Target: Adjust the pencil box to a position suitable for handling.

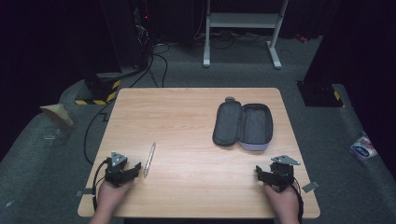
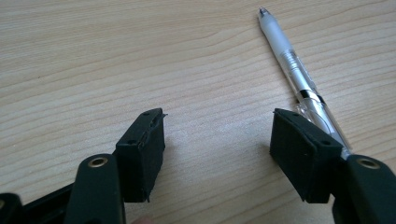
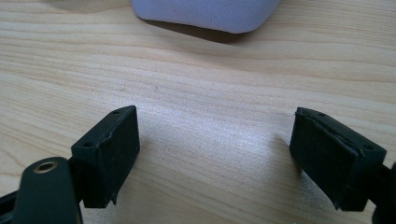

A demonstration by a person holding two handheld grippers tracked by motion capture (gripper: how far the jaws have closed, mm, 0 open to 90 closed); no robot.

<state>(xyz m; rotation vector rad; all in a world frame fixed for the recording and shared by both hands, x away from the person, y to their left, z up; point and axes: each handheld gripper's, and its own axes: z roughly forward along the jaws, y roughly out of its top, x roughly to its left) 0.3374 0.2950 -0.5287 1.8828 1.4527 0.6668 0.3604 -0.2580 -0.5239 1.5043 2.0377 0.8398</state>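
We rest our left gripper [image 1: 133,169] near the tabletop's [image 1: 187,116] front left corner, jaws apart and empty beside the pen [image 1: 149,159]; our right gripper [image 1: 260,173], front right, gapes empty, short of the pencil case [image 1: 243,125].

A light wooden surface [image 1: 187,112] fills the middle of the frame, on grey carpet. At the upper middle stands a white metal frame [image 1: 243,21] with two legs. Black cables [image 1: 156,58] trail across the floor at the upper left, beside a yellow-and-black striped block [image 1: 100,91]. A white-and-blue packet [image 1: 363,148] lies at the right edge.
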